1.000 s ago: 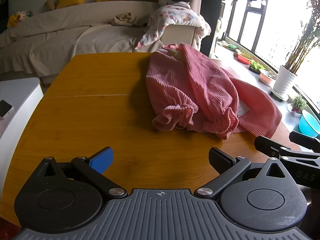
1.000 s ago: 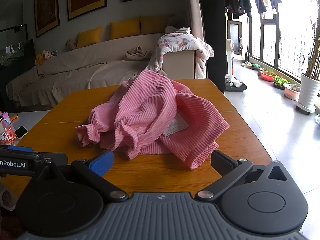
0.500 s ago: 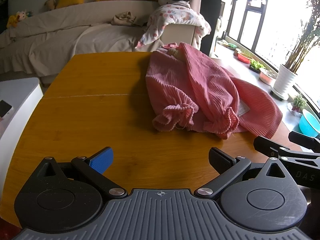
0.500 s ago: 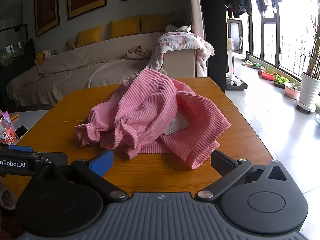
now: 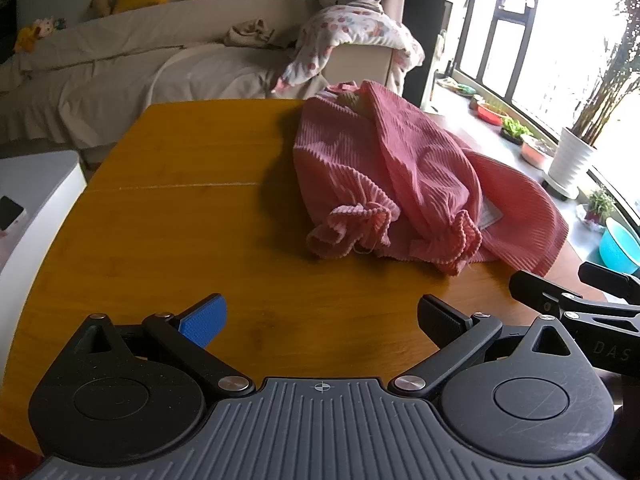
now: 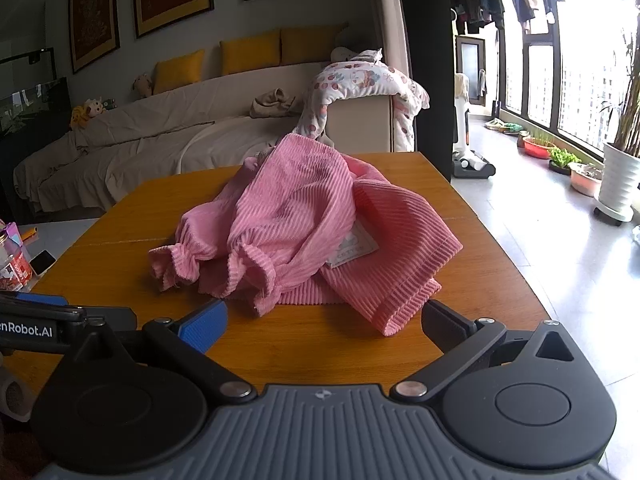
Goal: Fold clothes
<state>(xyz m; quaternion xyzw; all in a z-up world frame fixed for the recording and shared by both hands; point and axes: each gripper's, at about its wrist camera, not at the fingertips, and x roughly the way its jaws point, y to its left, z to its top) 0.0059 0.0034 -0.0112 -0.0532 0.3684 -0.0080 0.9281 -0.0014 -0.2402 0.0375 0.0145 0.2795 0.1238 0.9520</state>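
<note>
A crumpled pink ribbed garment [image 5: 404, 184] [image 6: 308, 232] lies in a heap on the right half of the wooden table [image 5: 168, 208] [image 6: 304, 344], two gathered cuffs toward me and a white label showing. My left gripper [image 5: 320, 320] is open above the near table edge, well short of the garment, with nothing between its fingers. My right gripper [image 6: 324, 324] is open too, its fingers just short of the garment's near hem. The right gripper also shows at the right edge of the left wrist view [image 5: 576, 296].
A covered sofa [image 6: 160, 136] with yellow cushions and a patterned blanket [image 6: 360, 80] stands behind the table. A white side table [image 5: 36, 192] with a phone is left of it. Potted plants [image 6: 616, 176] and a blue basin [image 5: 620, 244] line the window at right.
Both grippers have crept slightly forward toward the garment. The garment has not moved and both stay open.
</note>
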